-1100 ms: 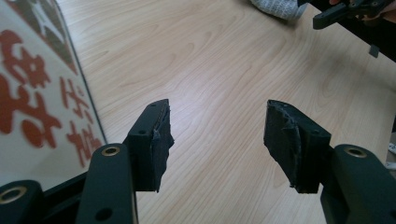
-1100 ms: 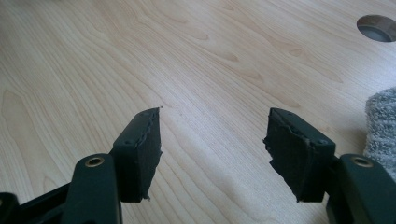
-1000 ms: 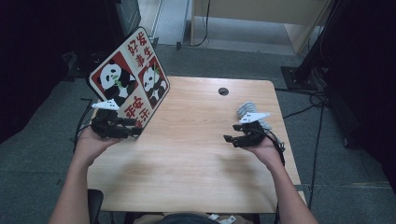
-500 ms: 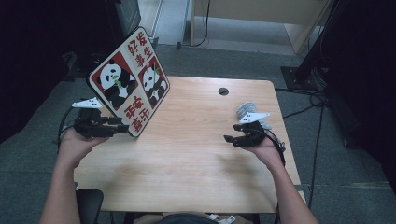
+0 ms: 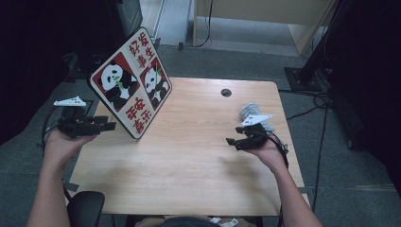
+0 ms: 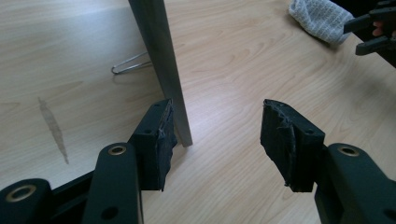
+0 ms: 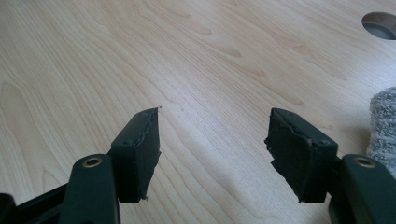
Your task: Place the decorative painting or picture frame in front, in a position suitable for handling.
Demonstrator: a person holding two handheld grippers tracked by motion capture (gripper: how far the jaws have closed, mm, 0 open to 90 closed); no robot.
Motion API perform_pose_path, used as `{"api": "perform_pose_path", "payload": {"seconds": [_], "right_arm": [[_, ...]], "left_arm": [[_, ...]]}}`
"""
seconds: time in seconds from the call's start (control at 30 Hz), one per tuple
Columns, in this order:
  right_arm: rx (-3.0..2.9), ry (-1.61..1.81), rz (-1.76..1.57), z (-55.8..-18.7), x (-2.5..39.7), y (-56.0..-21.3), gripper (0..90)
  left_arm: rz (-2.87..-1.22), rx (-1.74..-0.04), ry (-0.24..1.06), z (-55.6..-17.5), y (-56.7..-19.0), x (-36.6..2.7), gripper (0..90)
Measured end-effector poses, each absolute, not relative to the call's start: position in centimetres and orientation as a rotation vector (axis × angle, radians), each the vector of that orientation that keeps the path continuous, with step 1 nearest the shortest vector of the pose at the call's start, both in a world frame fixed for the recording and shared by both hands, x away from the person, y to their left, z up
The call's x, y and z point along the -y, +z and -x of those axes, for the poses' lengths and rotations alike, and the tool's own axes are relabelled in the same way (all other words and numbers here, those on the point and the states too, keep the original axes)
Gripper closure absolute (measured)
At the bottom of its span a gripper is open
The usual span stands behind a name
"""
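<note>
Currently the left hand-held gripper (image 6: 215, 140), jaws apart, straddles the lower edge of the panda sign (image 5: 132, 85) propped tilted near the table's (image 5: 189, 165) left edge; an off-centre closure could topple it.

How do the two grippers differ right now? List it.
The left gripper sits at the table's left edge, its jaws pointing at the bottom corner of the panda sign; the right gripper is over the table's right part, next to the grey cloth. In the left gripper view one jaw is close beside the sign's edge; in the right gripper view only bare wooden table lies between the jaws. Both are open and hold nothing.
</note>
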State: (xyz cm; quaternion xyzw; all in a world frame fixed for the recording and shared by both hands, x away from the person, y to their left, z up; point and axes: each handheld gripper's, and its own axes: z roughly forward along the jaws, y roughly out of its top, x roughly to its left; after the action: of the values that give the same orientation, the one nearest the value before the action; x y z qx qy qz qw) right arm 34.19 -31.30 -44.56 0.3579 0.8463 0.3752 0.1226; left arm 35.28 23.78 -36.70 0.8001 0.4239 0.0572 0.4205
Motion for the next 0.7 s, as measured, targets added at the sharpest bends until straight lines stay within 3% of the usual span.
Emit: {"api": "perform_pose_path", "payload": {"seconds": [0.7], "right_arm": [[-2.494,1.067,-1.025,-34.1,31.0,-44.8,34.2]], "left_arm": [[-2.001,-1.093,0.178,-39.7,-31.1,-24.3,43.7]]}}
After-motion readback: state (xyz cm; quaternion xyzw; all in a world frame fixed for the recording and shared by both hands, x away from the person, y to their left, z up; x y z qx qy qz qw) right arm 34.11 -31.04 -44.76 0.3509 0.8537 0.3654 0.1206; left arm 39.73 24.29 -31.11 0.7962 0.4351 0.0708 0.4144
